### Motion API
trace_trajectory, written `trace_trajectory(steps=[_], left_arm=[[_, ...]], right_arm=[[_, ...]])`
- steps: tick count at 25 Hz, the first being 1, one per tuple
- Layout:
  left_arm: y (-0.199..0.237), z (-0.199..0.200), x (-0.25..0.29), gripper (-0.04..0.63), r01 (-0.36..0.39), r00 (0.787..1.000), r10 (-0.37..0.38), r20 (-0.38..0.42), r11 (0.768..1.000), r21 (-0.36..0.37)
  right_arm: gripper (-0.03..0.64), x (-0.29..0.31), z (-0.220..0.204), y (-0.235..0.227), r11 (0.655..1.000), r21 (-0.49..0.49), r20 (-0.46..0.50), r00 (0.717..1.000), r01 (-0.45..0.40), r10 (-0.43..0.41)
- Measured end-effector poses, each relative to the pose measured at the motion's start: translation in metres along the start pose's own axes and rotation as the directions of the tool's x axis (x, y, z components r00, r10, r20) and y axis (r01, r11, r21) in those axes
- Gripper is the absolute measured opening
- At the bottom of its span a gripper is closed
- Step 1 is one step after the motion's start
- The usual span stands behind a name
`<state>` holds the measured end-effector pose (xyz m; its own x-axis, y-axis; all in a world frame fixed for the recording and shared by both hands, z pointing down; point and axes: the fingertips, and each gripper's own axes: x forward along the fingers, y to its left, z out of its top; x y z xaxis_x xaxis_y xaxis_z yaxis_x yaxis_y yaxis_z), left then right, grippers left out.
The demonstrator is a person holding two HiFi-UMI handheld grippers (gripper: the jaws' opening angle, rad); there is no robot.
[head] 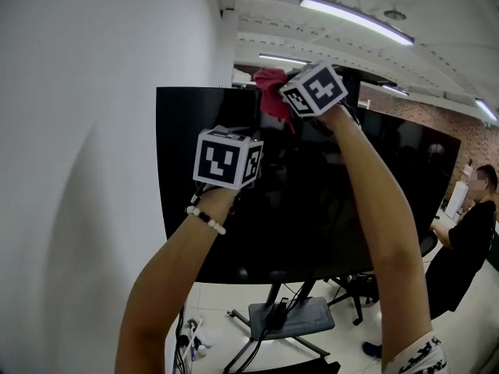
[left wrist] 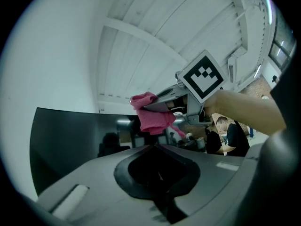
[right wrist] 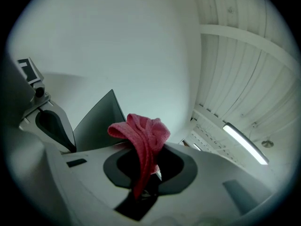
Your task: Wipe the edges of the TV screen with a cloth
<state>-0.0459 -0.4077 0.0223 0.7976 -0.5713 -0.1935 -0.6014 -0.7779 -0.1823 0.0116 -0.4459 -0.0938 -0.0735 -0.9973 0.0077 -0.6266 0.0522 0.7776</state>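
While the right gripper [right wrist: 146, 169] grips the pink cloth [head: 269, 86] at the TV [head: 327, 209] top edge, the left gripper [left wrist: 157, 149] sits just below it, jaws together, empty.

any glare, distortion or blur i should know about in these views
Head view: the ceiling strip light is blown out, and the TV screen reads near black with faint reflections. Left gripper view: strong fisheye bending, black corners. Right gripper view: the cloth is sharp, lit evenly.
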Motion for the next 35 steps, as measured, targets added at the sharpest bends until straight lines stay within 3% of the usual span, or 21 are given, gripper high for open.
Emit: trace_trajectory(steps=[9,14,20,29,35], left_arm=[[-0.107,0.003,0.065,-0.005,-0.031,0.999,0.031,0.020,0.999,-0.016],[-0.177,0.007,0.115,-0.005,0.025,0.999,-0.024,0.037,1.000,-0.007],[-0.254,0.015,0.143,-0.005,0.146,0.988,-0.147,0.045,0.989,0.012],[-0.301,0.021,0.162,-0.005,0.238,0.969,-0.239,0.065,0.971,0.022],[-0.338,0.025,0.200,-0.005,0.246,0.966,-0.248,0.077,0.969,0.036]], right_arm=[[0.077,-0.064,-0.088,-0.070,1.000,-0.007,0.006,1.000,0.001,-0.001],[0.077,-0.092,-0.146,-0.118,1.000,0.011,0.018,1.000,0.025,-0.025],[0.077,-0.129,-0.203,-0.164,0.996,0.022,-0.046,0.996,0.081,-0.080],[0.077,-0.149,-0.249,-0.206,0.986,0.050,-0.101,0.983,0.160,-0.155],[0.077,-0.167,-0.285,-0.245,0.985,0.048,-0.093,0.982,0.169,-0.164]])
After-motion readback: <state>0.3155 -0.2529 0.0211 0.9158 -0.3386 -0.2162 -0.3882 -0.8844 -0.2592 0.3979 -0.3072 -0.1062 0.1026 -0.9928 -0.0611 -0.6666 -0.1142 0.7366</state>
